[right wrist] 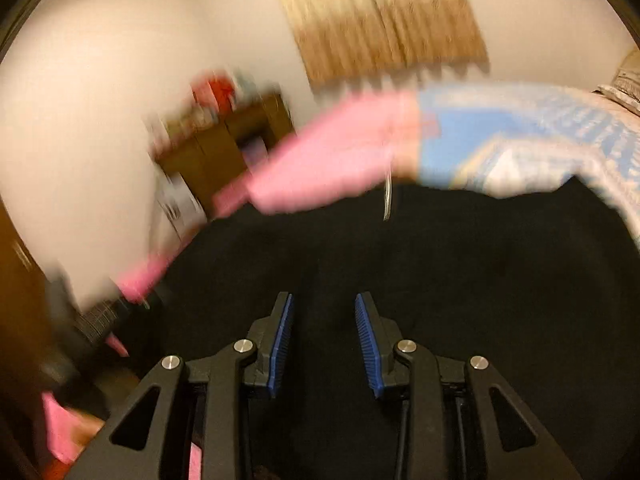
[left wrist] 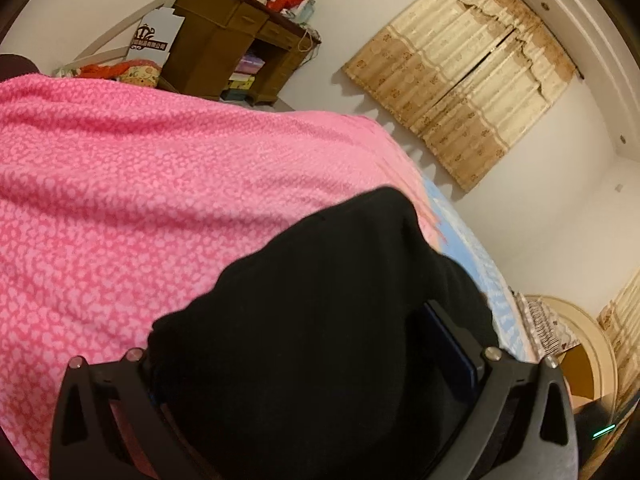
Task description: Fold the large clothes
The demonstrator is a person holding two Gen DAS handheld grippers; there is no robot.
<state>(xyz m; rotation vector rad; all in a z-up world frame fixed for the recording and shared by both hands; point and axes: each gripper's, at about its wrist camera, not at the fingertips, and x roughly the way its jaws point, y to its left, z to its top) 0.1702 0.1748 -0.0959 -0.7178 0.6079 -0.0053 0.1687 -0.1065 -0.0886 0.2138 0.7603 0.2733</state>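
Note:
A large black garment [left wrist: 320,300] lies on a pink patterned blanket [left wrist: 140,200] that covers the bed. In the left wrist view the black cloth bunches between my left gripper's [left wrist: 316,364] fingers and hides most of them; a blue pad [left wrist: 452,344] shows at the right. The jaws stand wide with cloth between them, so the grip is unclear. In the right wrist view, which is motion-blurred, my right gripper [right wrist: 324,336] is open just above the black garment [right wrist: 440,260], with its blue pads [right wrist: 282,340] apart and nothing between them.
A brown wooden desk [left wrist: 232,44] piled with boxes stands against the far wall beyond the bed. Beige curtains [left wrist: 472,76] hang on the wall. A blue and white sheet [right wrist: 520,140] shows at the bed's edge, and a headboard [left wrist: 580,336] stands at the right.

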